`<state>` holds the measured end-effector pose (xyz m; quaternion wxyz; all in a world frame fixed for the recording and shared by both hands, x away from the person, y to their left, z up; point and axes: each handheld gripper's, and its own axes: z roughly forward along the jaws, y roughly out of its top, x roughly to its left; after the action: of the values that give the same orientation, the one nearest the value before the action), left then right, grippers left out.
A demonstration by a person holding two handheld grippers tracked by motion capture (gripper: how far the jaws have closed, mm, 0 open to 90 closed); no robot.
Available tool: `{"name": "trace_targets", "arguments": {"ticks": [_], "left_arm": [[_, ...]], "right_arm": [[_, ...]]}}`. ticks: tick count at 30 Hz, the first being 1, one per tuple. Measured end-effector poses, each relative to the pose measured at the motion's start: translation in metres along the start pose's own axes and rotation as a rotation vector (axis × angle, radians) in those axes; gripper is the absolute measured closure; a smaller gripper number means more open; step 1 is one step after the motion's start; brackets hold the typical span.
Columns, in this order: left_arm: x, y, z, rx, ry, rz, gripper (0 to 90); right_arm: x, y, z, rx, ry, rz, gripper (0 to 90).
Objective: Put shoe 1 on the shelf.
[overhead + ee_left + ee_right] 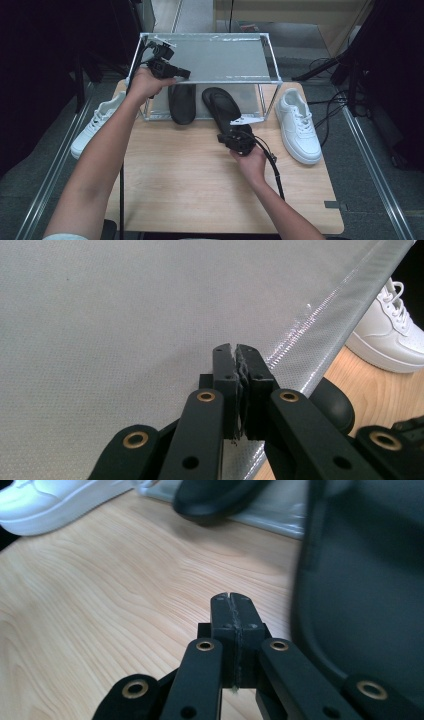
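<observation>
Two black slippers (200, 102) under the rack (210, 57), two white sneakers (298, 125) outside; both claws (231, 138) pinched together, empty.

A lab or recording studio: a small wooden surface (200, 170) stands on grey carpet, with metal floor rails (372, 165), loose black cables (332, 107) and dark equipment stands around it. A metal-framed shelf (210, 57) sits on the surface.

The shelf top (220, 57) hides my left slipper's (182, 102) toe and the right slipper's (222, 107) front. My right gripper (234, 138) covers that slipper's heel. Up close, the slipper blurs and runs off the edge.
</observation>
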<state>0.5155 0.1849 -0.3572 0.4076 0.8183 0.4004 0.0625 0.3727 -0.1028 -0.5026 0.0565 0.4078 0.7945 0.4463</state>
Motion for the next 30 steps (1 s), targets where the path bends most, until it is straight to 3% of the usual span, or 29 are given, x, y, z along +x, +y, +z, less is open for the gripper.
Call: {"name": "trace_targets", "arguments": {"ticks": [10,13,15,21,30], "left_arm": [[0.0,0.0,0.0,-0.001,0.0,-0.001,87.8],[0.001,0.0,0.0,-0.005,-0.004,-0.005,87.8],[0.001,0.0,0.0,-0.007,-0.01,-0.01,87.9],[0.001,0.0,0.0,-0.006,-0.005,-0.002,87.8],[0.001,0.0,0.0,-0.006,-0.009,-0.005,87.8]], "right_arm": [[-0.028,-0.021,-0.04,-0.007,-0.06,0.015,90.0],[-0.037,-0.027,-0.048,-0.007,-0.084,0.042,90.0],[-0.041,-0.031,-0.049,-0.012,-0.091,0.068,90.0],[-0.048,-0.032,-0.045,-0.014,-0.136,0.067,90.0],[-0.058,-0.027,-0.033,-0.007,-0.166,0.087,90.0]]}}
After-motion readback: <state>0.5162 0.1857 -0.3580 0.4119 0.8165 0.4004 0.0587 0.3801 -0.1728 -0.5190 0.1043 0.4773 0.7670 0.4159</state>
